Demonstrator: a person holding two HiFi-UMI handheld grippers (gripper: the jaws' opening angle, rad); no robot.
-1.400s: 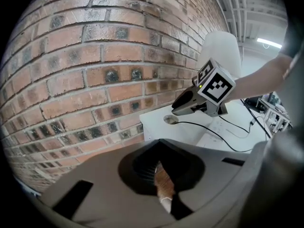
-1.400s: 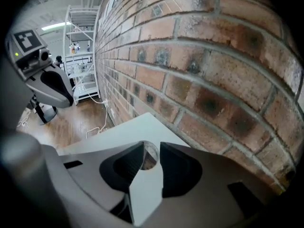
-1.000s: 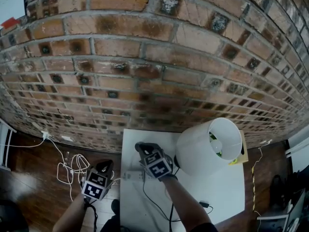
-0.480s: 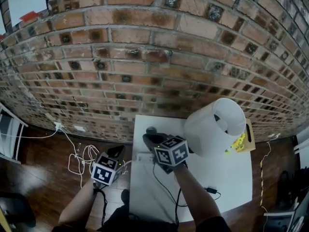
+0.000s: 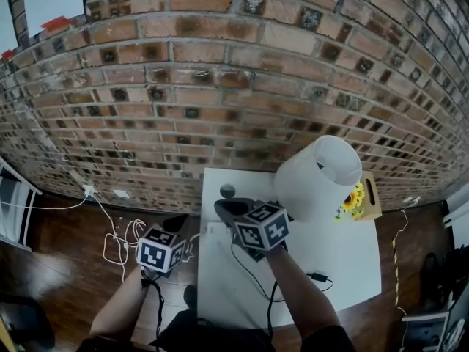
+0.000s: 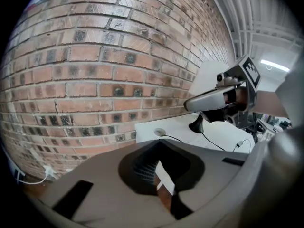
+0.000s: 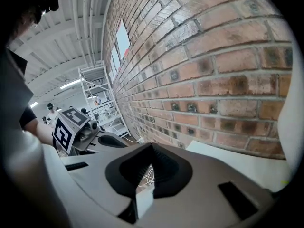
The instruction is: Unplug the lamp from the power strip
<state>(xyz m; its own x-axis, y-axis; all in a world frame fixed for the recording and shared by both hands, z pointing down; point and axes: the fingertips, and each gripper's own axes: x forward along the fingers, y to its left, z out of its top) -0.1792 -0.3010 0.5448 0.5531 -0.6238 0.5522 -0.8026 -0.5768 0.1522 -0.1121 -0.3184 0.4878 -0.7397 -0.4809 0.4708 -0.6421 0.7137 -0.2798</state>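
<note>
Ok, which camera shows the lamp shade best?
The head view: the whole white lamp shade shows, open top included. The left gripper view shows only a small white patch; the right gripper view only a pale sliver at its right edge.

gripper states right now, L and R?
Left gripper: closed, nothing visible between the jaws.
Right gripper: closed, nothing visible between the jaws.

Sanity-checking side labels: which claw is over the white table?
The right claw, over the table beside the lamp shade. The left claw is off the table's left edge, above the wooden floor.
</note>
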